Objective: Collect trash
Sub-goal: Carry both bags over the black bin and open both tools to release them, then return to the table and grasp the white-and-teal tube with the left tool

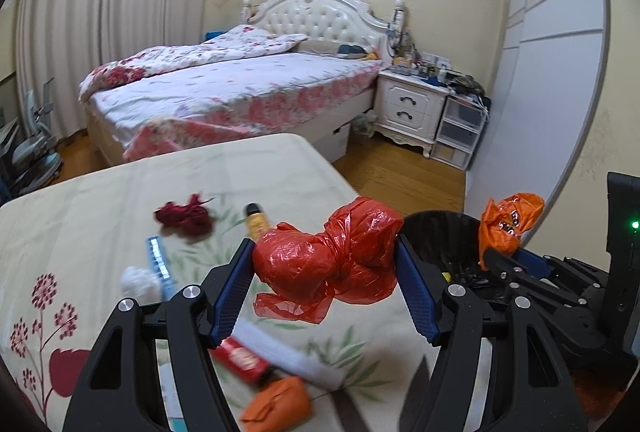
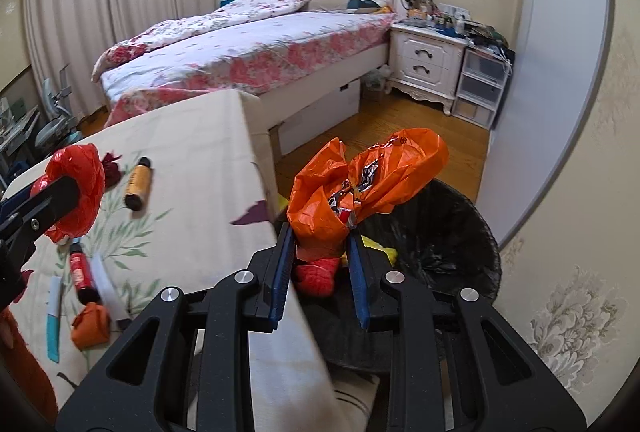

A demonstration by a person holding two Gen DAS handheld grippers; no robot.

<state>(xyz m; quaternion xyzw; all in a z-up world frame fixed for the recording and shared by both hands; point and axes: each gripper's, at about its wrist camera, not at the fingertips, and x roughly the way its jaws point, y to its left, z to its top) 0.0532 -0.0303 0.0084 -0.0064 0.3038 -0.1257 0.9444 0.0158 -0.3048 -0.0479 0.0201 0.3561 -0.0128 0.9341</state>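
My left gripper [image 1: 325, 252] is shut on a crumpled red plastic bag [image 1: 328, 264] and holds it above the table's right edge, beside the black-lined trash bin [image 1: 440, 236]. My right gripper [image 2: 320, 232] is shut on a crumpled orange plastic bag [image 2: 360, 183] and holds it over the bin [image 2: 452, 232]; it also shows in the left wrist view [image 1: 508, 220]. The red bag shows at the left of the right wrist view [image 2: 76, 183]. Trash lies inside the bin, red and yellow pieces [image 2: 320, 274].
On the floral tablecloth [image 1: 100, 211] lie a dark red wad [image 1: 186, 218], a yellow bottle [image 1: 256, 222], a blue strip [image 1: 158, 260], a white wad [image 1: 138, 282], a red tube [image 1: 240, 358], a white stick [image 1: 288, 352] and an orange wad [image 1: 280, 404]. A bed [image 1: 240, 87] and nightstand [image 1: 412, 107] stand behind.
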